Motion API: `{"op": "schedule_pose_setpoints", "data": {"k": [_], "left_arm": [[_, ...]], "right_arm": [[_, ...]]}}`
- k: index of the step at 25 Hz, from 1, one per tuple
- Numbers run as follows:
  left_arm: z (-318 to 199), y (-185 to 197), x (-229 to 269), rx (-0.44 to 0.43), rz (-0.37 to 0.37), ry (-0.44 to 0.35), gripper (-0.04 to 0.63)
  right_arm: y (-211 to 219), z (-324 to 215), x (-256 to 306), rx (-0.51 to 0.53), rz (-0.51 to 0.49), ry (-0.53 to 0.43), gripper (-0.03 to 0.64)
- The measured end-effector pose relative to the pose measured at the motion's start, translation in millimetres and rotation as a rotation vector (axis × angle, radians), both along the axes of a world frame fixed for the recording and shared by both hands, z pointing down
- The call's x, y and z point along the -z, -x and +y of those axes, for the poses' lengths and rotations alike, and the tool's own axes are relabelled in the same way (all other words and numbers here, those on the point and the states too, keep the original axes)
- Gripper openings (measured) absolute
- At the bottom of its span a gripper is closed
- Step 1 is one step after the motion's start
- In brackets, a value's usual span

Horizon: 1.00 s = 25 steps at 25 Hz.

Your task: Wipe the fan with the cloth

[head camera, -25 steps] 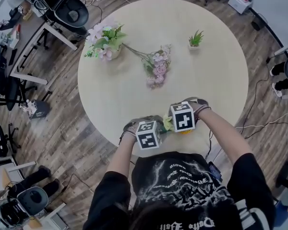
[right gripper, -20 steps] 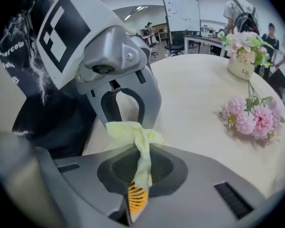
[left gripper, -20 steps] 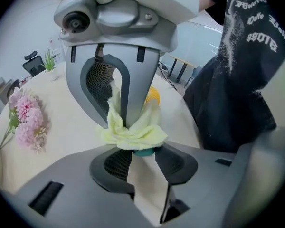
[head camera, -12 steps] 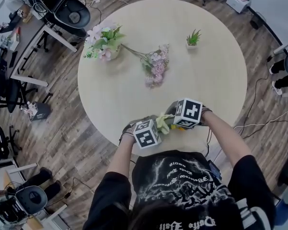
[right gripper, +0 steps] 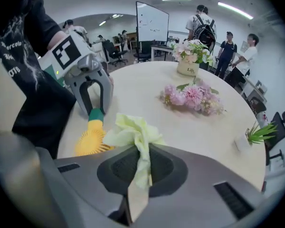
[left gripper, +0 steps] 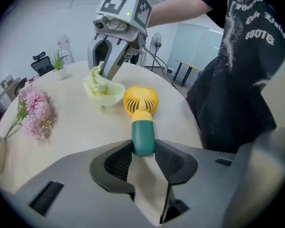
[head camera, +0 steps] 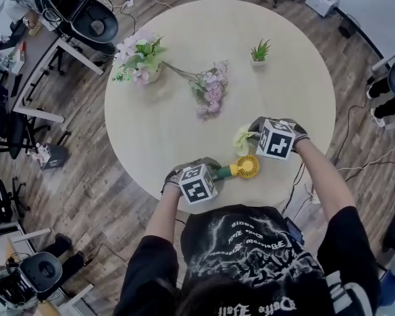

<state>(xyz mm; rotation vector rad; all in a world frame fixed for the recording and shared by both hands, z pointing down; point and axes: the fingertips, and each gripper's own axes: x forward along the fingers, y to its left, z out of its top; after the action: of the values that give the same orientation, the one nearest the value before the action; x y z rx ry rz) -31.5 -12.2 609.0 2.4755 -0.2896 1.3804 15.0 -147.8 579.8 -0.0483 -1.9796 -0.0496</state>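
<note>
A small hand fan with a yellow round head (head camera: 246,166) and a green handle (left gripper: 143,137) lies near the table's near edge. My left gripper (head camera: 217,174) is shut on the handle, whose end sits between the pads (left gripper: 143,151). A pale yellow-green cloth (head camera: 242,138) hangs crumpled from my right gripper (head camera: 251,139), which is shut on it just beyond and to the right of the fan head. In the right gripper view the cloth (right gripper: 135,133) bunches out of the jaws, with the fan head (right gripper: 91,142) to its left and apart from it.
On the round beige table (head camera: 296,78) stand a pot of flowers (head camera: 139,58), a loose spray of pink flowers (head camera: 210,92) and a small green potted plant (head camera: 259,51). Office chairs and desks ring the table at the left. Several people stand far off.
My right gripper has carried the cloth off the fan, to the right and away from the person, so the yellow head now shows. The left gripper and the fan stayed put.
</note>
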Motion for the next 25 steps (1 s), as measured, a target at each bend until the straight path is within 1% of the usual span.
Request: {"op": "schedule_pose_setpoints", "data": {"k": [2,6,9,13,17,21,25], "left_arm": [[0.6,2.4,0.2,0.000,0.002,0.009,0.172],[1.0,6.7,-0.8,0.015,0.013,0.023,0.172],[-1.6,8.2,-1.9,0.020,0.013,0.019,0.172],[-3.8,2.4,-1.4,0.020,0.013,0.012,0.172],[-4.8,-3.9,-0.9,0.017,0.000,0.012,0.172],[-7.0,-5.8,-3.2,0.041,-0.011,0.030,0.172],[-9.0,-6.9,-3.7,0.053,-0.017,0.036,0.173]], "right_arm": [[-17.0,-0.8,-6.3,0.022,0.045,-0.028,0.039],[-43.3,-0.1,-15.3,0.058,0.103,-0.065,0.040],[-49.6,8.0,-21.7,0.120,0.139,-0.083,0.039],[-29.8,31.8,-29.4,0.272,0.157,-0.120,0.038],[-1.0,39.5,-24.0,0.327,0.124,-0.124,0.037],[17.7,49.7,-24.8,0.399,0.111,-0.132,0.037],[32.4,62.8,-26.0,0.507,0.113,-0.166,0.037]]}}
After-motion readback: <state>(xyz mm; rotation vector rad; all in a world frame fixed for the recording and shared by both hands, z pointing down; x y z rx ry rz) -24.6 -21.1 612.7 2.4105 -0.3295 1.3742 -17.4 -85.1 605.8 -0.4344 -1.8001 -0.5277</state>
